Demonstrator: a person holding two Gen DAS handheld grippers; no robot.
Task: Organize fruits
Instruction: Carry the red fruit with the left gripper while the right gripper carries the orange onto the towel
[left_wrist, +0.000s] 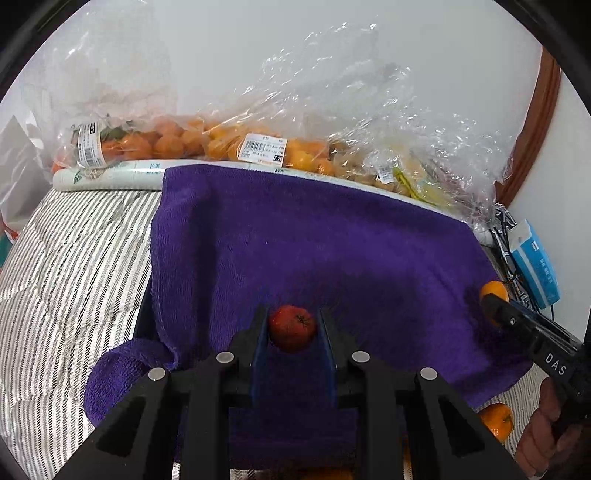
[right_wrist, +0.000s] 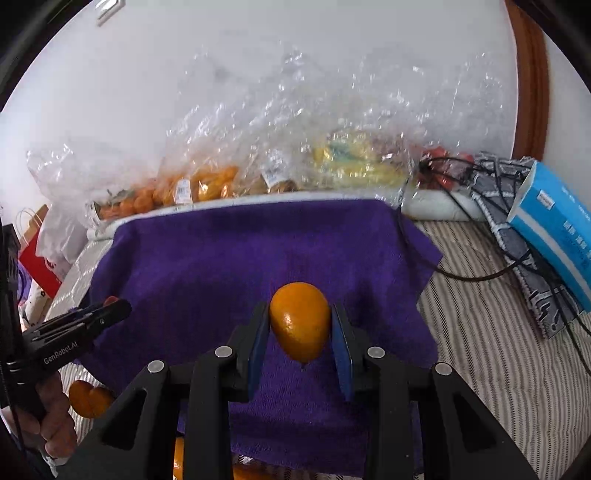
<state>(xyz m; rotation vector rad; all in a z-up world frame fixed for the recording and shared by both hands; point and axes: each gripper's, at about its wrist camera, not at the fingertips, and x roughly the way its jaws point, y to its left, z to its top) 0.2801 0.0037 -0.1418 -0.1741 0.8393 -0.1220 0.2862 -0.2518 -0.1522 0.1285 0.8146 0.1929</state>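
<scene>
We hold a small red fruit in the left gripper, and the jaws close on its two sides above the purple towel. The right gripper pinches an orange in the same way. Both fruits look light, round and soft, so we judge a gentle squeeze at the widest part is best.
</scene>
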